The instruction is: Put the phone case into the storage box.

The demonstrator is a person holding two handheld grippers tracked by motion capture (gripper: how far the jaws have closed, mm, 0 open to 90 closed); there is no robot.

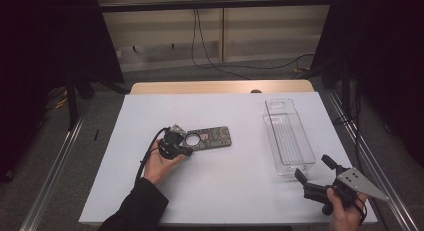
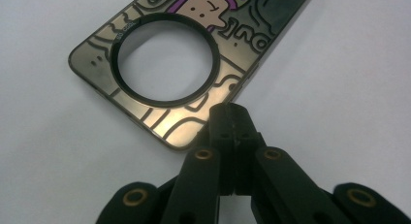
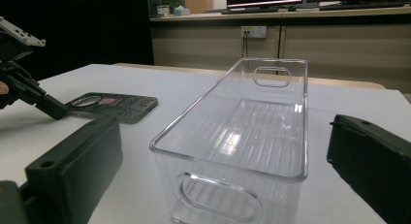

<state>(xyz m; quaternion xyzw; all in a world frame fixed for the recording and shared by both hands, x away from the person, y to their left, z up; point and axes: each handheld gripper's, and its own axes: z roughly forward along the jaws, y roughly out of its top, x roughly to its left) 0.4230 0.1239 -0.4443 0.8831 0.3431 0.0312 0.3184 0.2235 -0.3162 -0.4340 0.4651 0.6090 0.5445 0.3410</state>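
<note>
1. The phone case (image 1: 209, 138) lies flat on the white desk (image 1: 225, 191), left of centre, its round cut-out toward the person; the clear bin (image 1: 288, 137) stands well apart from it at the right, empty.
2. The left claw (image 2: 231, 118) has its jaws together, tips at the case's near edge beside the cut-out; from the left gripper view they seem pinched on that rim or pressed against it, and which of the two cannot be told.
3. The right claw (image 1: 315, 172) has its jaws apart and holds nothing; it sits just before the bin's near end, one jaw on each side of the bin in the right gripper view.
4. The step in hand looks like taking hold of the case to carry it to the bin; judged from here, a grip on the thin rim at one end is weak, so the case may swing or slip once lifted.
5. To do it well: confirm the edge is truly between the pads; lift slowly and keep the case level; tilt it only above the bin.
6. The right claw could steady the bin's wall so it does not slide on the smooth desk.
</note>
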